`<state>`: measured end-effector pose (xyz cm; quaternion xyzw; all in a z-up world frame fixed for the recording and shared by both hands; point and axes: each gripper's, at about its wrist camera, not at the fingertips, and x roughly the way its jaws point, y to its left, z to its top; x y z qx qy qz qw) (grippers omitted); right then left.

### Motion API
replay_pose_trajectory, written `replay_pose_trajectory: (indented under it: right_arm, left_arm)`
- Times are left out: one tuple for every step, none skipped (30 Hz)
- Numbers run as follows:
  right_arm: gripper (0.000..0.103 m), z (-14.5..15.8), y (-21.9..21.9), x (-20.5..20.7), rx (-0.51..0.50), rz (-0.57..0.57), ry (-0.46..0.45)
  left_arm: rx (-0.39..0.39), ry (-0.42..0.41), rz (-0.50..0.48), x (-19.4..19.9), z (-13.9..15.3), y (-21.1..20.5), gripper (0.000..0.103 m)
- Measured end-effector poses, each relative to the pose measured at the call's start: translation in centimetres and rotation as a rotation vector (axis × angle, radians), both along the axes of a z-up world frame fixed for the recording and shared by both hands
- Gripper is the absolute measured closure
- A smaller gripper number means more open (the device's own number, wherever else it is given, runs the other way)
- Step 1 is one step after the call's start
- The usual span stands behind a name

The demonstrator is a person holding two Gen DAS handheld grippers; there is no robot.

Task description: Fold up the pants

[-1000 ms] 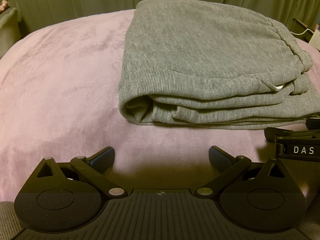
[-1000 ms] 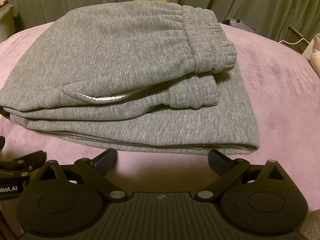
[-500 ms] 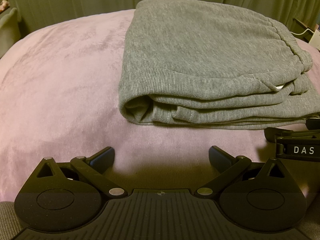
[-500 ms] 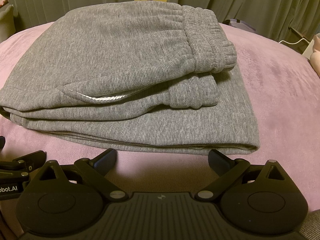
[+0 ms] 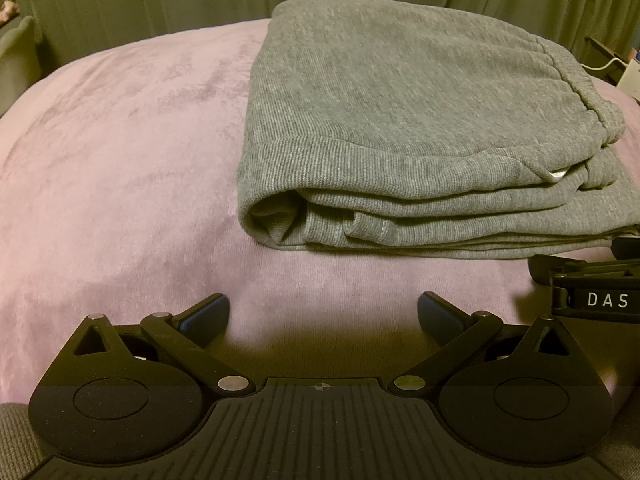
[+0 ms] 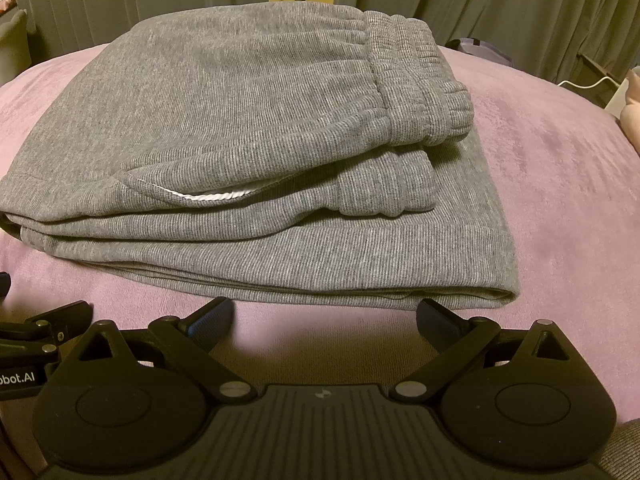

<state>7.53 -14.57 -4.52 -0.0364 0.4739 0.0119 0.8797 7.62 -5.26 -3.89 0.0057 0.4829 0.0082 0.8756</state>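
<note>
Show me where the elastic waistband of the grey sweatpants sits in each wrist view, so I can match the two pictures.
Left wrist: the elastic waistband runs along the folded stack's right edge, at upper right.
Right wrist: the waistband lies on top of the stack, right of centre in the upper half.
Shared landmark: the white pocket lining peeking out of the near side of the grey sweatpants.

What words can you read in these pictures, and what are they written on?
"DAS" in white letters, on the black body of the right gripper, cut off by the edge of the left wrist view.
"bot.AI" in white letters, on the black body of the left gripper, its start cut off by the edge of the right wrist view.
No readable text shows on the gray pants.
</note>
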Motion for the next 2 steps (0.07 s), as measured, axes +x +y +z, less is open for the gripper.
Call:
replay_pose_trajectory:
  right_arm:
    - [0.004, 0.00, 0.00, 0.00, 0.000, 0.000, 0.000]
    - [0.004, -0.01, 0.00, -0.01, 0.000, 0.000, 0.000]
  left_arm:
    - [0.000, 0.000, 0.000, 0.00, 0.00, 0.01, 0.000]
    - [0.000, 0.000, 0.000, 0.04, -0.01, 0.02, 0.000]
